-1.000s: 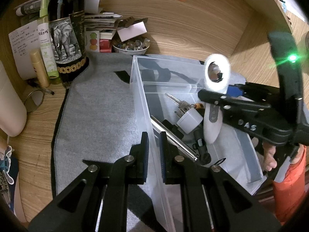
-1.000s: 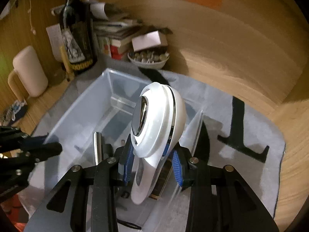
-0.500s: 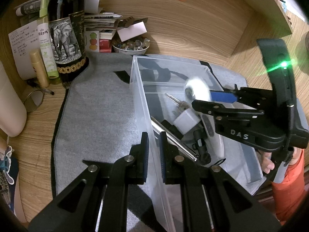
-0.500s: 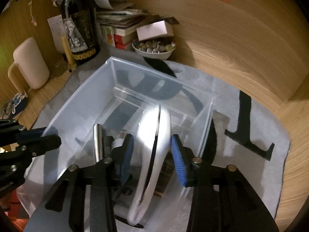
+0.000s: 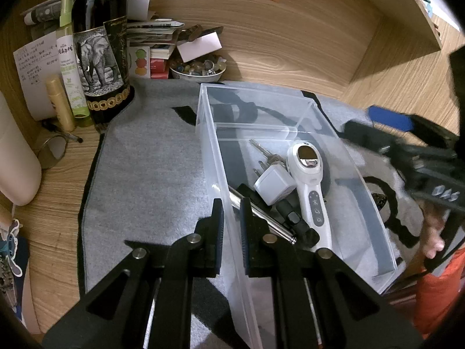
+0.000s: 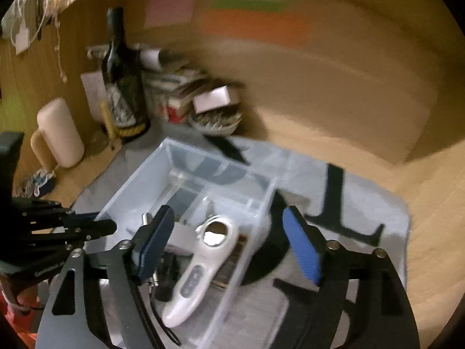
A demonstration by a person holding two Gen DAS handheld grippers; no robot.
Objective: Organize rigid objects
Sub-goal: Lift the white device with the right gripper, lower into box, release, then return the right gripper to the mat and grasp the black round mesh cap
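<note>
White gadget point(image 5: 308, 183) dropped out of right gripper point(image 6: 229, 242), now lies in clear box point(image 5: 360, 180); jaws opening, nothing between. Left gripper point(image 5: 231, 226) pinches box wall.

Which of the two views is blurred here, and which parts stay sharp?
Right wrist view: background smeared, wine bottle and wall notes streaked, white handheld device soft. Left wrist view: sharp, clear bin and device crisp; only the right claw blurs.

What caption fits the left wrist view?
Left gripper clamps the clear bin wall; white handheld device lies inside among keys and a charger.
</note>
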